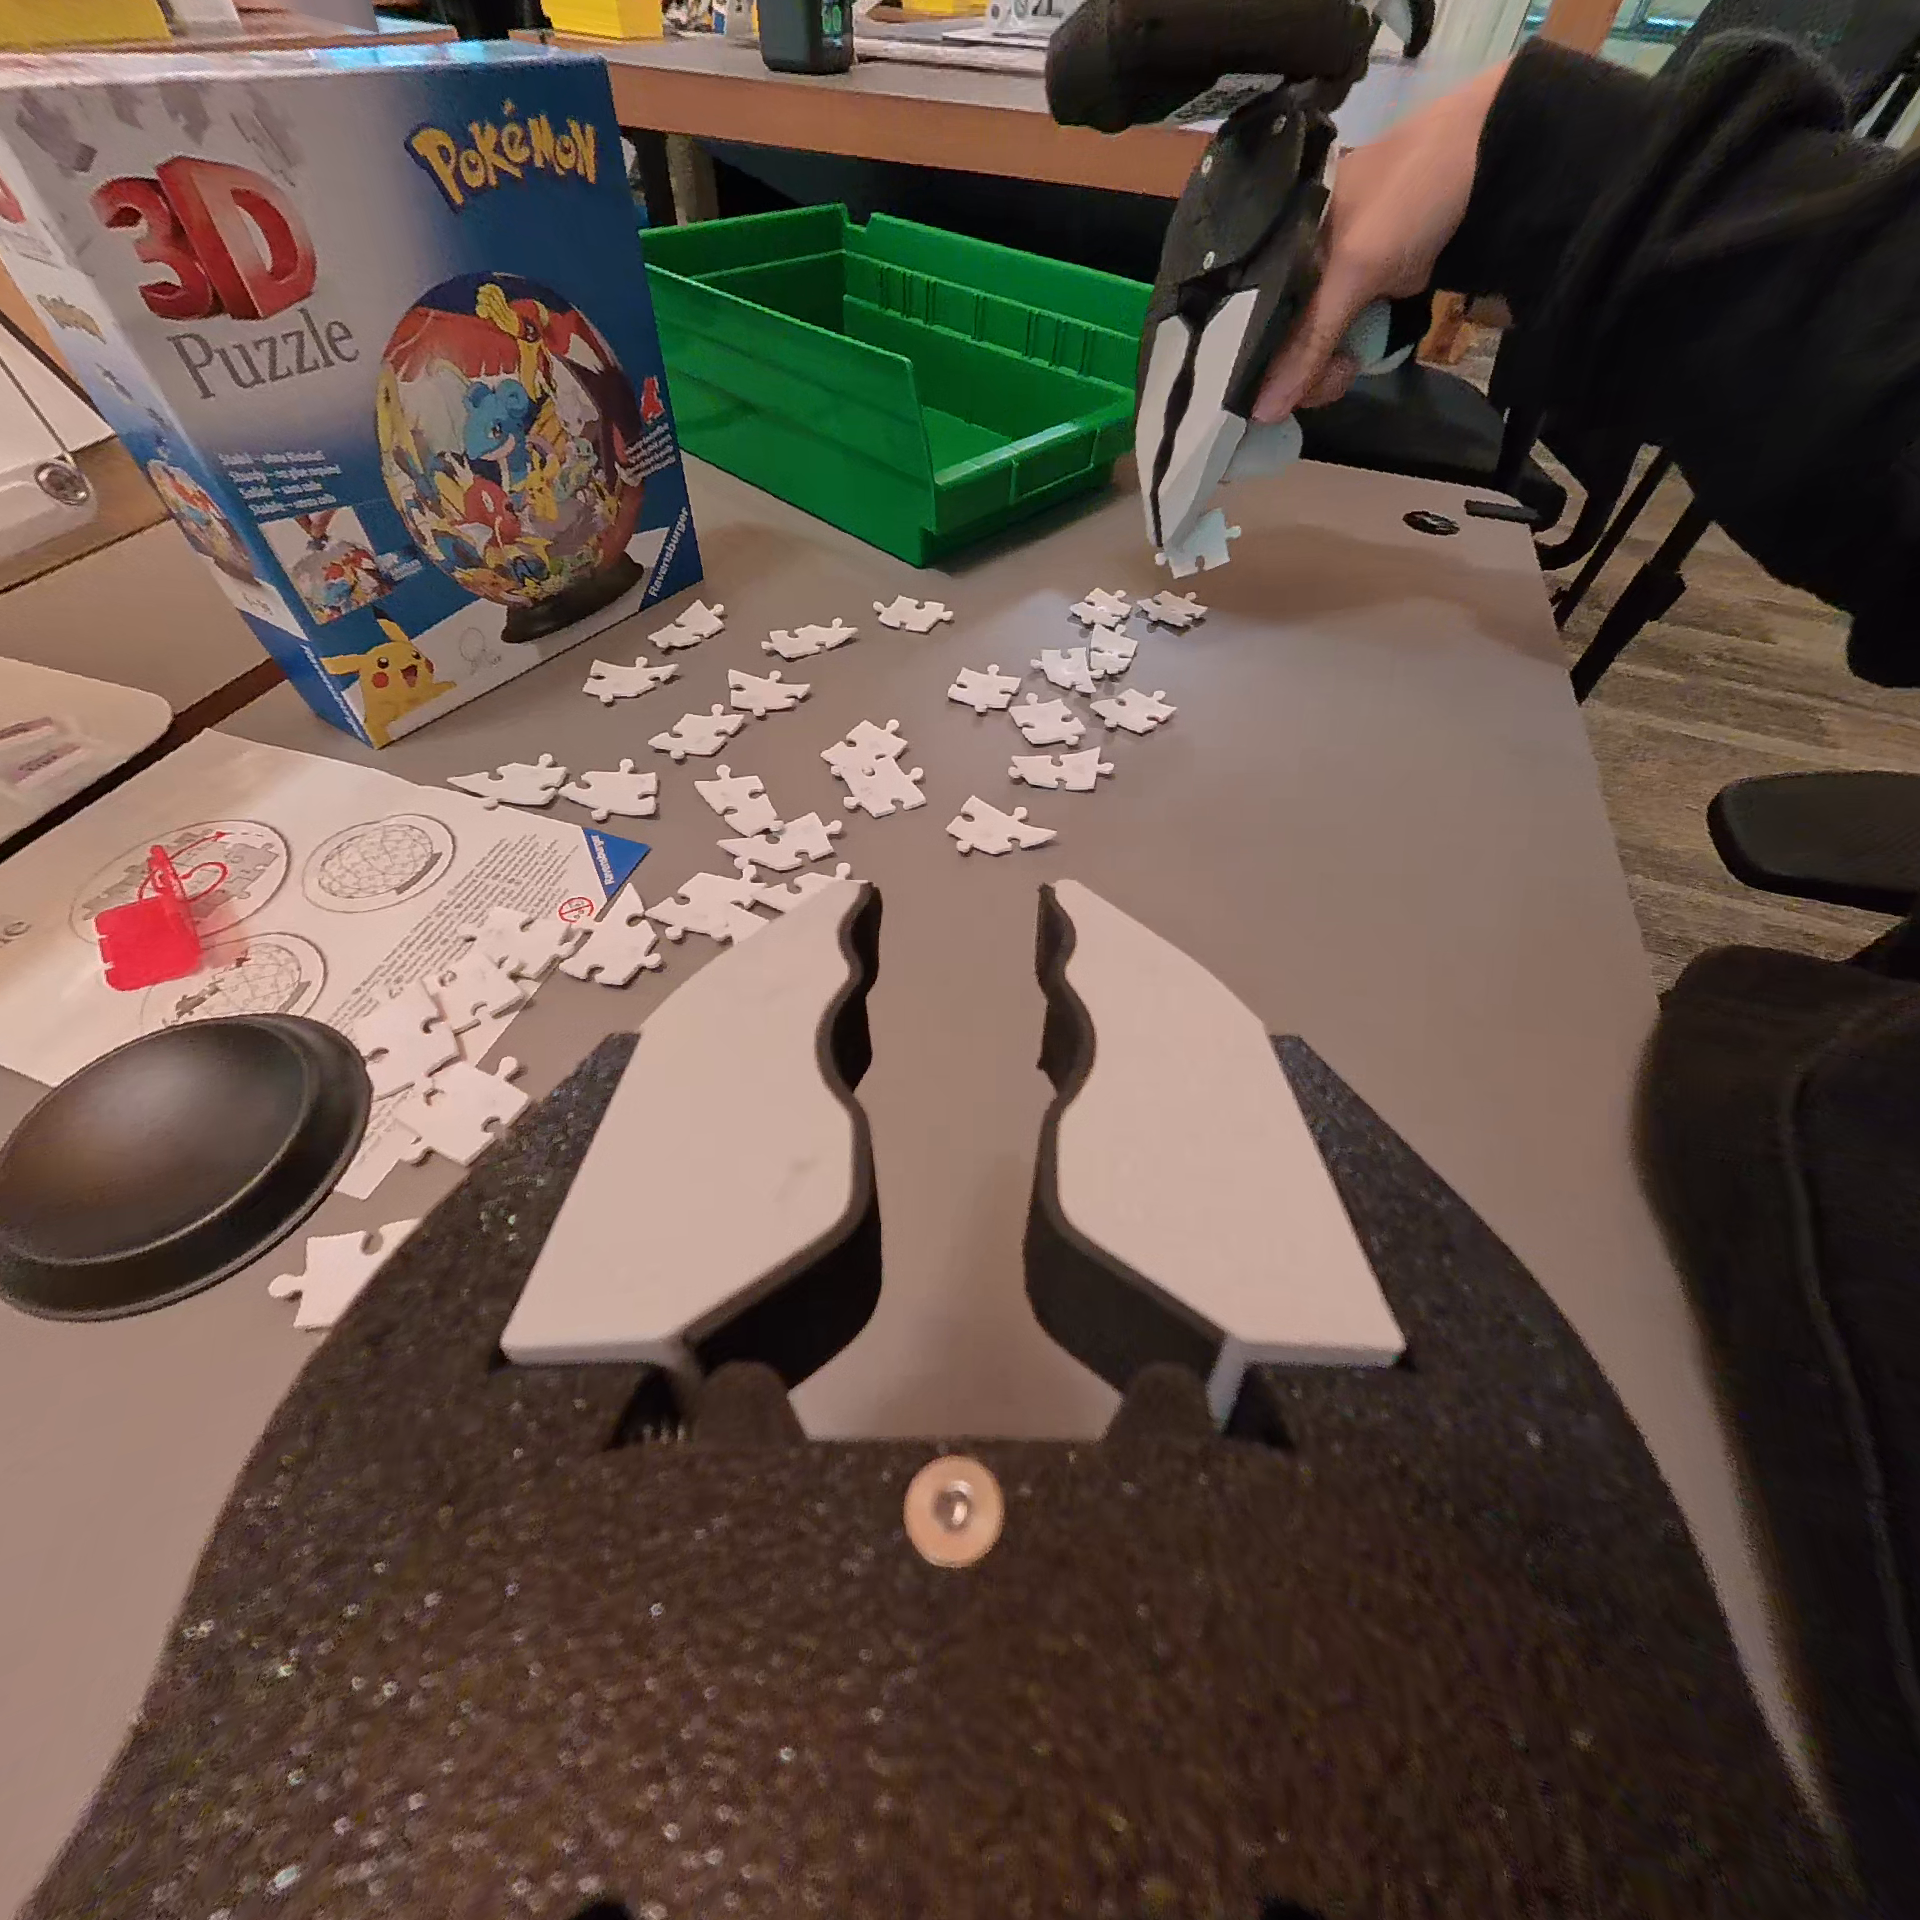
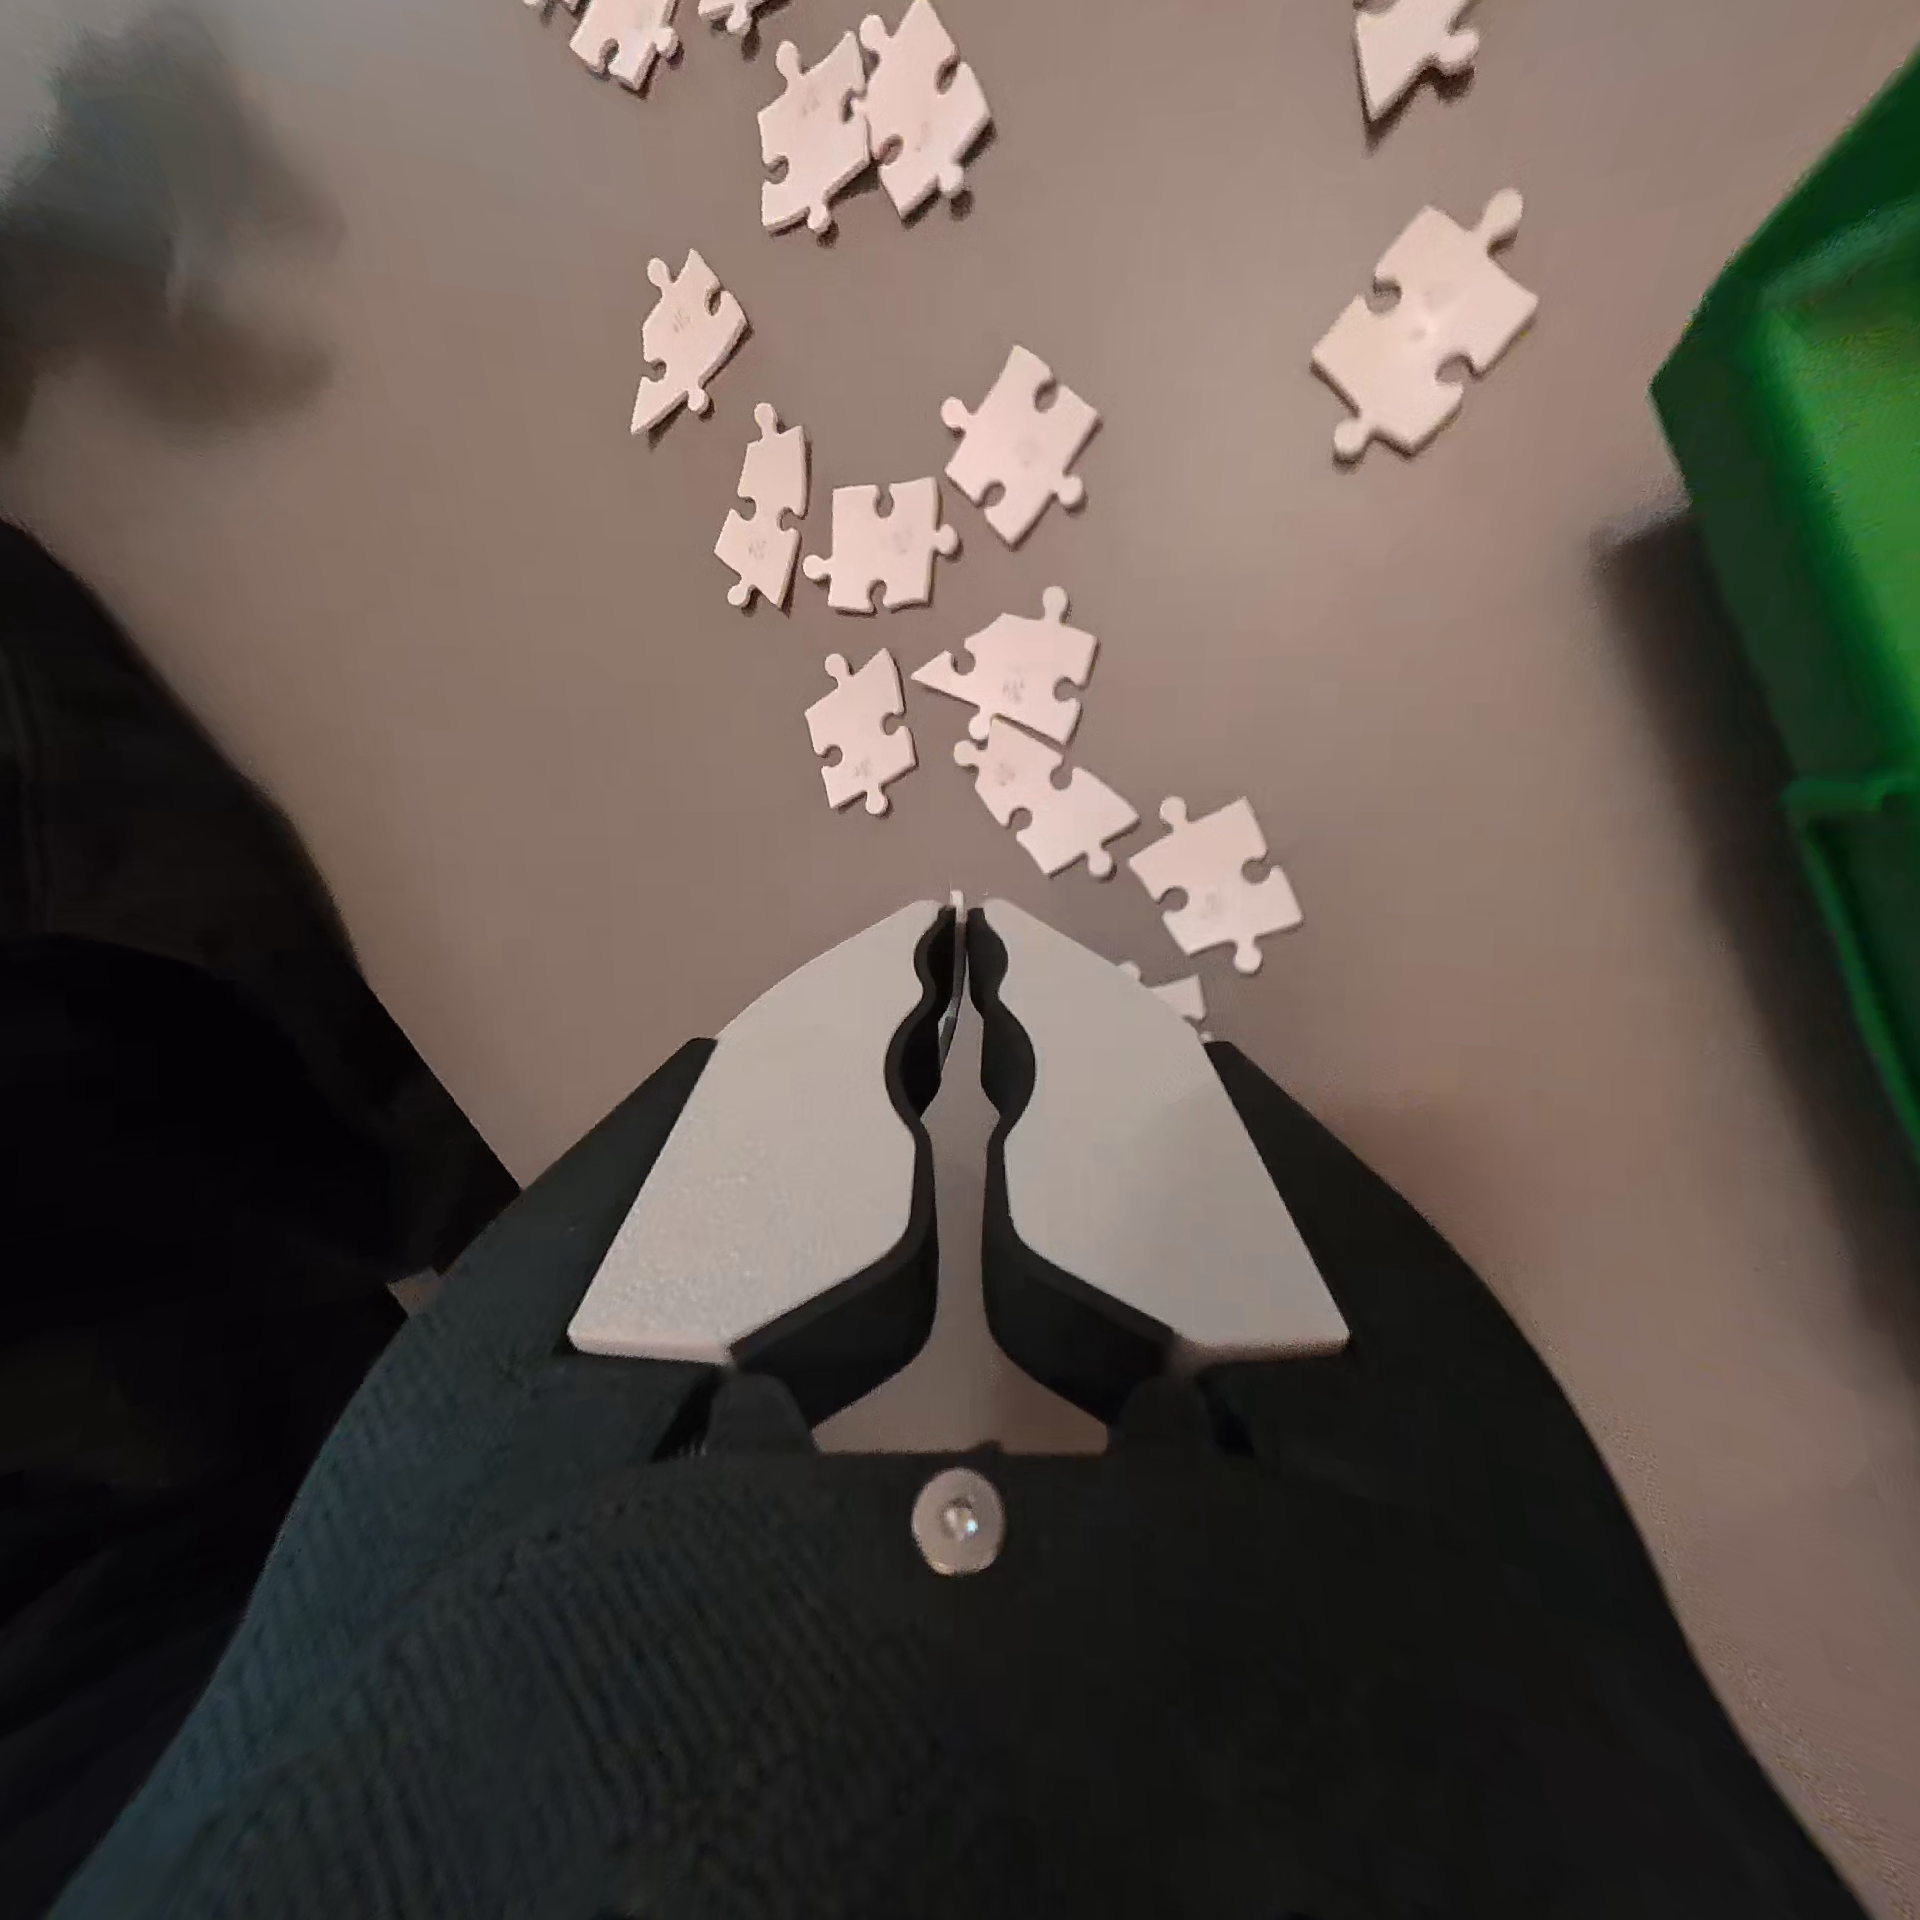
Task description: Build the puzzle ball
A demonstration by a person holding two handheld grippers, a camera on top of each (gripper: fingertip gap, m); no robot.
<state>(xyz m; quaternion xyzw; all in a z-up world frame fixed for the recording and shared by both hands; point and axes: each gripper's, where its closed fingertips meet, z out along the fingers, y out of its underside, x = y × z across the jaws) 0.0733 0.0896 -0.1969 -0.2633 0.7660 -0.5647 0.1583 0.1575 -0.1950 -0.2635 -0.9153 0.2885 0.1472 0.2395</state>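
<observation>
Many white puzzle pieces (image 1: pixel 873 769) lie scattered face down on the grey table (image 1: pixel 1351 935). My left gripper (image 1: pixel 956 914) is open and empty, low over the table near the closest pieces. My right gripper (image 1: pixel 1179 535), seen far right in the left wrist view, is shut on a white puzzle piece (image 1: pixel 1200 545) and holds it just above the table. In the right wrist view the right gripper (image 2: pixel 961 914) is shut with the thin piece edge-on between the fingers, above loose pieces (image 2: pixel 1023 442).
A puzzle box (image 1: pixel 395 395) stands at the back left. A green bin (image 1: pixel 894 384) sits behind the pieces and shows in the right wrist view (image 2: pixel 1808 468). An instruction sheet (image 1: pixel 312 894) with a red clip (image 1: pixel 145 935) and a black round stand (image 1: pixel 156 1164) lie left. Left tips to right tips: about 30 cm.
</observation>
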